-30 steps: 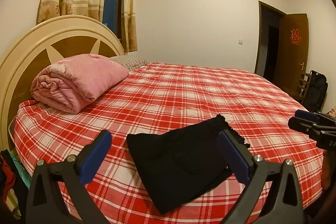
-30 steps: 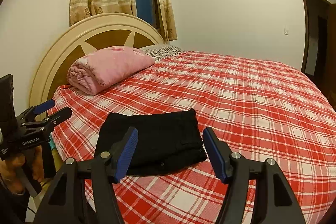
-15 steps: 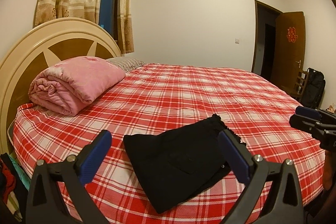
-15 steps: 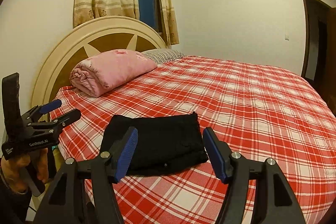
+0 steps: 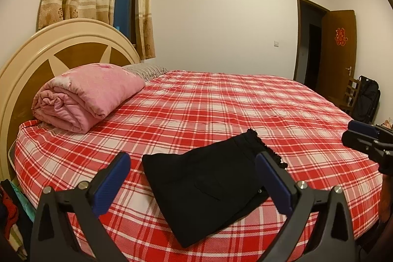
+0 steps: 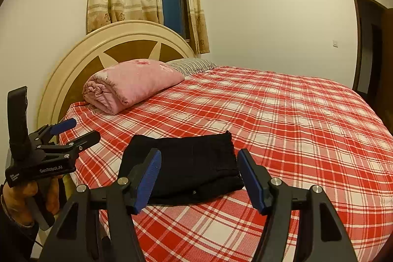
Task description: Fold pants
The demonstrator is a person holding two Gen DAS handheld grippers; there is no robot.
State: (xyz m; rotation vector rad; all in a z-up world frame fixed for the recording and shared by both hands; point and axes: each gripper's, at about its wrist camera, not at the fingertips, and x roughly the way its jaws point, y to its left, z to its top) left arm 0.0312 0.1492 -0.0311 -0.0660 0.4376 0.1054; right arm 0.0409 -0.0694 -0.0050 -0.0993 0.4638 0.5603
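Both claws backed off slightly; left claw (image 5: 194, 182), right claw (image 6: 199, 178) apart, empty; folded pants (image 5: 208, 186) on bed (image 5: 221, 102).

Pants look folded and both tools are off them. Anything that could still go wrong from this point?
The folded black pants lie near the bed's front edge, so a nudge might slide them off. Both the left tool and right tool hang open just in front; moving forward could snag the top layer and undo the fold.

A rolled pink quilt (image 5: 86, 97) lies on the red plaid bed (image 5: 221, 102) by the headboard (image 5: 61, 50).
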